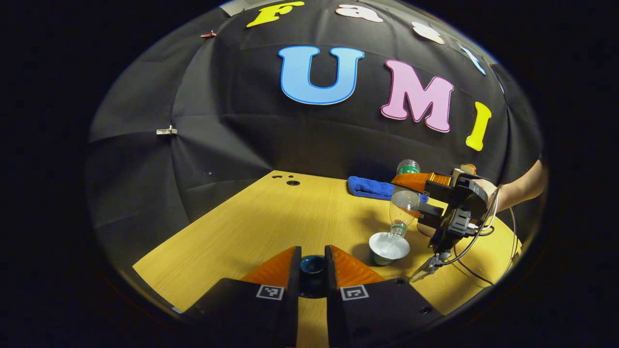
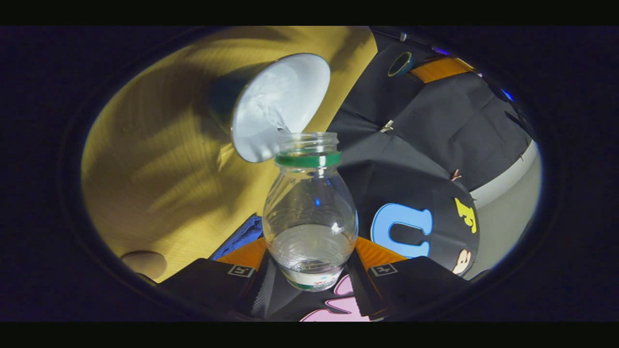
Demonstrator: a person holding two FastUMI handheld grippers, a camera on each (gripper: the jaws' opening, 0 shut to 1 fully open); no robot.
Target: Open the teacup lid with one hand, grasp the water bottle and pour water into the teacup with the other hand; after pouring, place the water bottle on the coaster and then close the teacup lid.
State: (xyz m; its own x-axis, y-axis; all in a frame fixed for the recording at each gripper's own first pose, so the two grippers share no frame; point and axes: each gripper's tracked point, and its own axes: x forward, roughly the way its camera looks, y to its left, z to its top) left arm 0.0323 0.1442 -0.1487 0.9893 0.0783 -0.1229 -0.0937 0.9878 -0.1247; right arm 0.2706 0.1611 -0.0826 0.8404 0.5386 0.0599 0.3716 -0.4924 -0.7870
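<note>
Pinched between the left gripper [image 1: 312, 270] fingers is the small dark blue teacup lid [image 1: 312, 265]. Off to the side, the right gripper [image 2: 309, 270] is squeezing the clear plastic water bottle [image 2: 309, 217], tipping water into the white-lined teacup [image 1: 388, 247] (pouring step, I think). Next, it needs standing on the round tan coaster [image 2: 144, 263].

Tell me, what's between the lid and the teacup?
Just bare wooden table. In the left gripper view, the lid sits pinched in the left gripper's fingers, with the teacup off beside it.
</note>
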